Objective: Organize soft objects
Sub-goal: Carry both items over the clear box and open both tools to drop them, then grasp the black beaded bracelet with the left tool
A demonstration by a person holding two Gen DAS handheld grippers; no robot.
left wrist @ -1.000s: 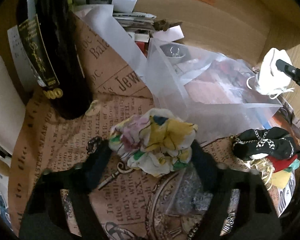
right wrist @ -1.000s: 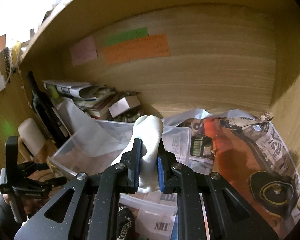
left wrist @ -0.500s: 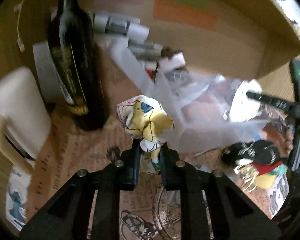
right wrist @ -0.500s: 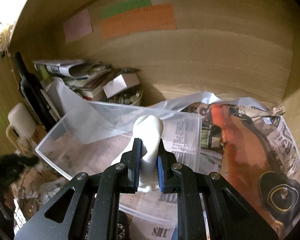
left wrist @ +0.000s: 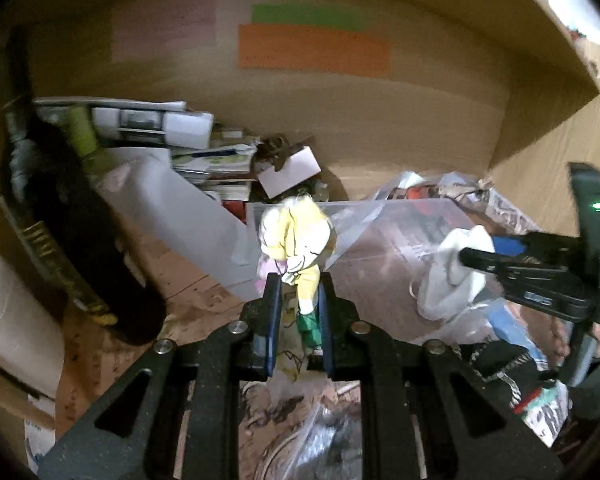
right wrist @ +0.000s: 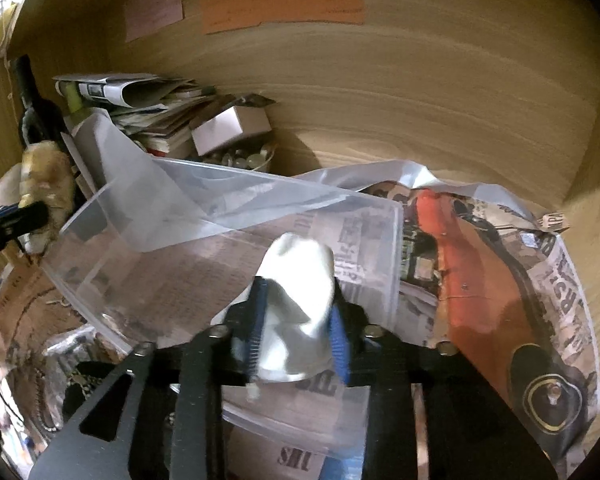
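Observation:
My left gripper (left wrist: pixel 298 280) is shut on a yellow, white and green patterned cloth (left wrist: pixel 296 240) and holds it lifted before the near left corner of a clear plastic bin (left wrist: pixel 388 248). My right gripper (right wrist: pixel 298 292) is shut on a white soft item (right wrist: pixel 300 280) and holds it over the bin's (right wrist: pixel 148 264) near side. The right gripper (left wrist: pixel 472 258) with the white item (left wrist: pixel 452 276) also shows at the right of the left wrist view. The left gripper's fingertip (right wrist: pixel 32 212) with the cloth (right wrist: pixel 44 176) shows at the left edge of the right wrist view.
A dark wine bottle (left wrist: pixel 60 232) and a cream mug (left wrist: pixel 12 320) stand at left. Stacked papers (left wrist: pixel 160 124) and a small white box (left wrist: pixel 290 170) sit at the back. Black, red and yellow soft items (left wrist: pixel 508 364) lie at lower right. Newspaper (right wrist: pixel 500 280) lines the shelf.
My left gripper closed on the patterned cloth, lifted it off the paper and carried it toward the bin. My right gripper moved forward and lower over the bin with the white item.

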